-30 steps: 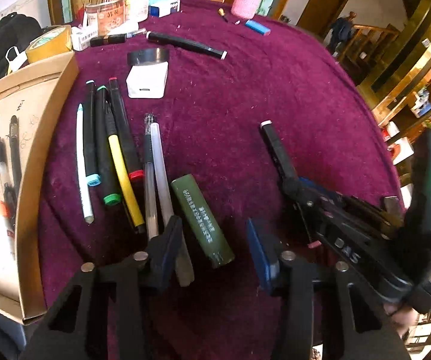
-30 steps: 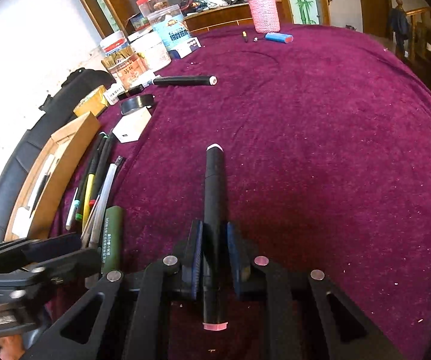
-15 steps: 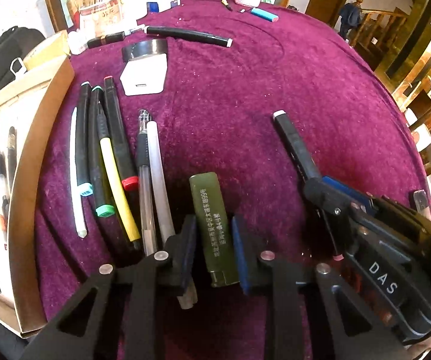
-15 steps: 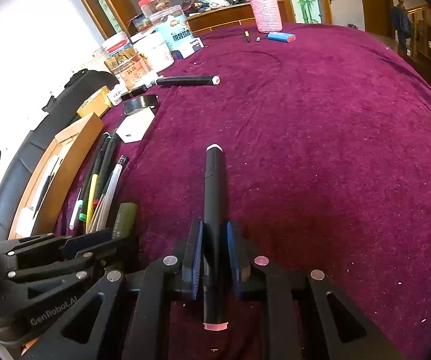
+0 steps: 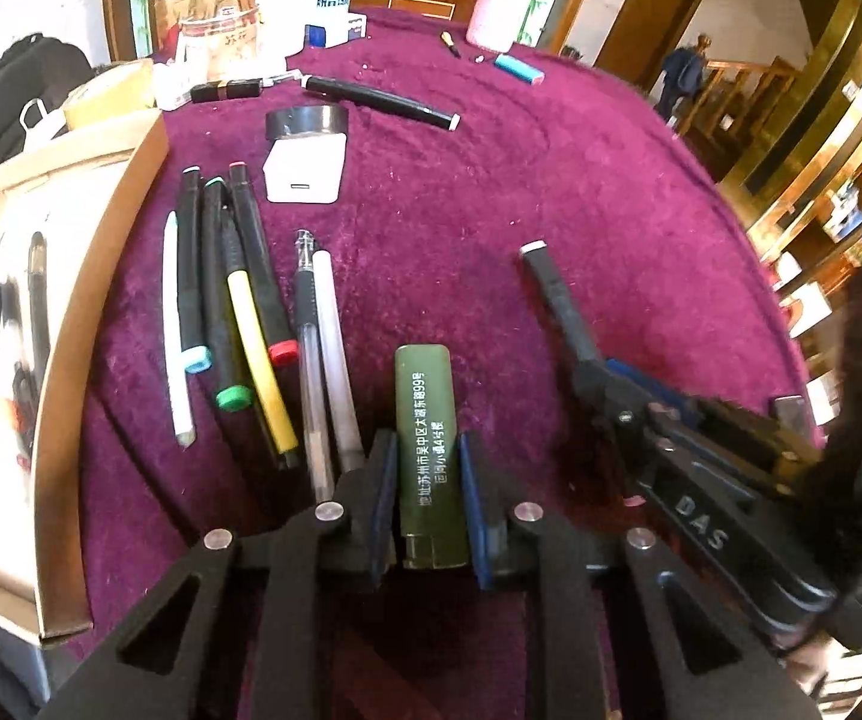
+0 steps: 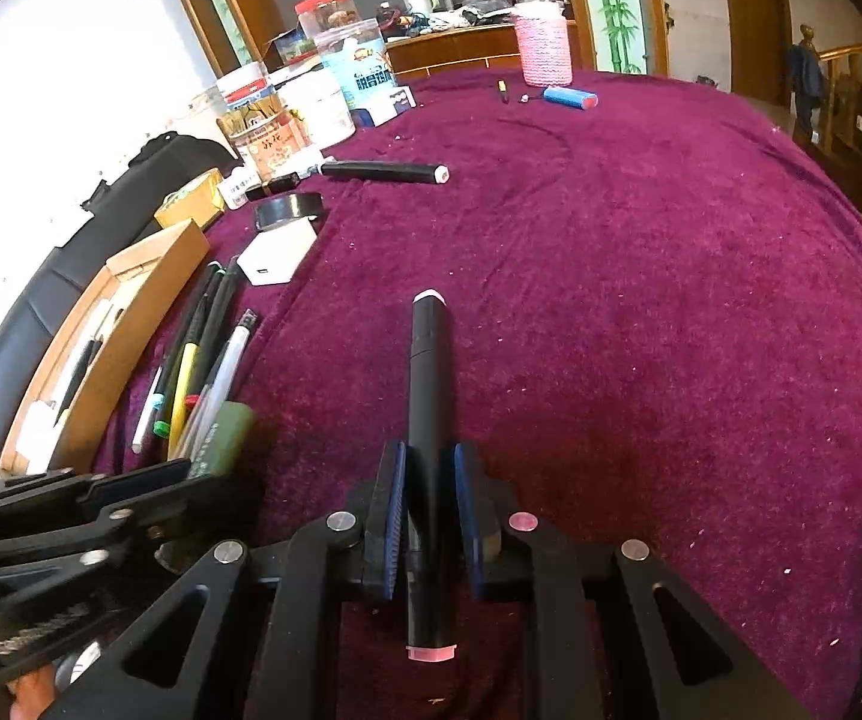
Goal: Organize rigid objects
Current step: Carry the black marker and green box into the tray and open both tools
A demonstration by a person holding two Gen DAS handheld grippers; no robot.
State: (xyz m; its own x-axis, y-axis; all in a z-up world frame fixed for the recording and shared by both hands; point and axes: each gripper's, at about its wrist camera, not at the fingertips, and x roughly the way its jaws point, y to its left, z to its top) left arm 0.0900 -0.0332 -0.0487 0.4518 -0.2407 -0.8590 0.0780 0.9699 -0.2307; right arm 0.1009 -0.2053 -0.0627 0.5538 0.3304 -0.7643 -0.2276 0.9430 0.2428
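Your left gripper (image 5: 428,489) is closed around the green cylinder (image 5: 429,444); your right gripper (image 6: 428,501) clamps the black marker (image 6: 427,420) over the purple cloth (image 6: 641,300)

- We see a fuzzy purple cloth (image 6: 641,312) on the table.
- We see a smooth, dull green tube (image 5: 429,450).
- We see a shiny black marker (image 6: 428,420).
- We see a brown cardboard box (image 5: 104,276).
- We see shiny black tape (image 5: 307,122).
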